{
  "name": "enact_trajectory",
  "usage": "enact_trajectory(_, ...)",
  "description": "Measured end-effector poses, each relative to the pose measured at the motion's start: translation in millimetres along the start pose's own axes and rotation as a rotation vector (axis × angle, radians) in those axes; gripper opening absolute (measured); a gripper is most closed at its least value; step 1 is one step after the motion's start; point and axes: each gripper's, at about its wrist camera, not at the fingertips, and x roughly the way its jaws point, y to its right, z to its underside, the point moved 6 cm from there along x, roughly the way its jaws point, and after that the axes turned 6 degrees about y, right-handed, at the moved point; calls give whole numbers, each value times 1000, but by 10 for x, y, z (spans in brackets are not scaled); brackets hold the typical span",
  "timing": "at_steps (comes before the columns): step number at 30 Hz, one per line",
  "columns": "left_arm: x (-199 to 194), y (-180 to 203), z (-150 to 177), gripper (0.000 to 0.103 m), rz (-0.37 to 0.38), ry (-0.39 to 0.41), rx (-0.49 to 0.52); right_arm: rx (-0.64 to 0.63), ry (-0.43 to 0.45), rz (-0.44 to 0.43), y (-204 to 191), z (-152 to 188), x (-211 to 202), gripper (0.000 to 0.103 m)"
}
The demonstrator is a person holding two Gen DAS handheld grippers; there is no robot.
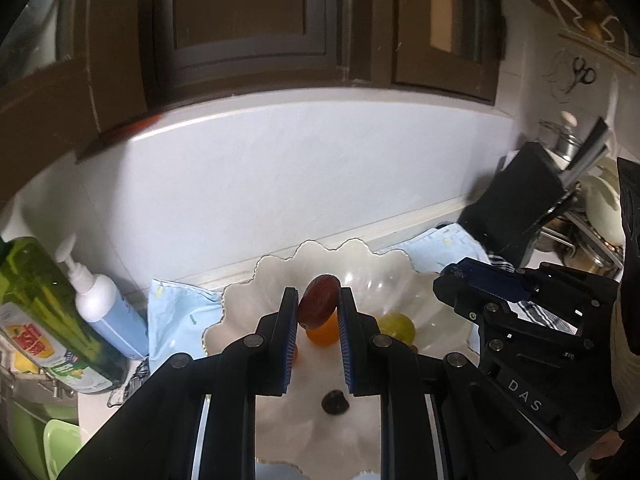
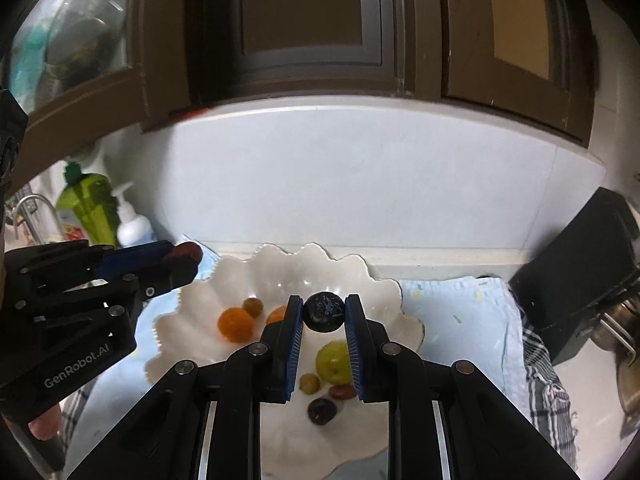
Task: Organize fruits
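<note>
My left gripper (image 1: pixel 319 300) is shut on a red-brown oval fruit (image 1: pixel 319 306) and hangs over the white scalloped bowl (image 1: pixel 360 256). My right gripper (image 2: pixel 323 311) is shut on a dark wrinkled round fruit (image 2: pixel 324 312) above the same bowl (image 2: pixel 380 280). In the bowl lie an orange fruit (image 2: pixel 236 324), a yellow-green fruit (image 2: pixel 334 362), a small olive one (image 2: pixel 253 306), a small yellow one (image 2: pixel 309 383), a reddish one (image 2: pixel 343 391) and a dark purple one (image 2: pixel 321 411). The left gripper (image 2: pixel 182 258) shows at the left of the right wrist view; the right gripper (image 1: pixel 452 276) shows at the right of the left wrist view.
A pale blue cloth (image 2: pixel 460 320) lies under the bowl. A green bottle (image 1: pixel 44 312) and a white pump bottle (image 1: pixel 100 304) stand to the left. A black block (image 2: pixel 580 280) and metal pots (image 1: pixel 568 144) are to the right. Brown cabinets (image 1: pixel 248 32) hang above the white wall.
</note>
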Motion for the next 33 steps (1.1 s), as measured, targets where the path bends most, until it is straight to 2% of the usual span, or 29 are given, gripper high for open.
enact_trajectory(10, 622, -114, 9, 20, 0, -99, -22, 7, -77, -8, 128, 11, 519, 23)
enact_trajectory(18, 924, -144, 33, 21, -4, -145, -33, 5, -135, -3, 172, 50, 820, 23)
enact_trajectory(20, 971, -150, 58, 24, -6, -160, -31, 6, -156, 0, 176, 74, 891, 23)
enact_trajectory(22, 987, -162, 74, 36, -11, -165, -35, 5, -169, 5, 191, 85, 938, 24)
enact_trajectory(24, 980, -174, 82, 38, -17, -166, -36, 7, -181, 8, 197, 94, 956, 32)
enact_trajectory(25, 971, -180, 85, 39, -22, -167, -37, 8, -184, 17, 209, 101, 957, 41)
enact_trajectory(29, 885, -224, 76, 45, -46, -157, -40, 6, -175, 45, 247, 104, 897, 44)
enact_trajectory(30, 839, -234, 70, 50, -57, -149, -40, 8, -171, 50, 253, 101, 871, 45)
enact_trajectory(32, 757, -259, 59, 54, -79, -135, -32, 3, -155, 67, 248, 84, 789, 55)
enact_trajectory(33, 691, -266, 54, 55, -95, -122, -26, -4, -144, 76, 243, 70, 738, 56)
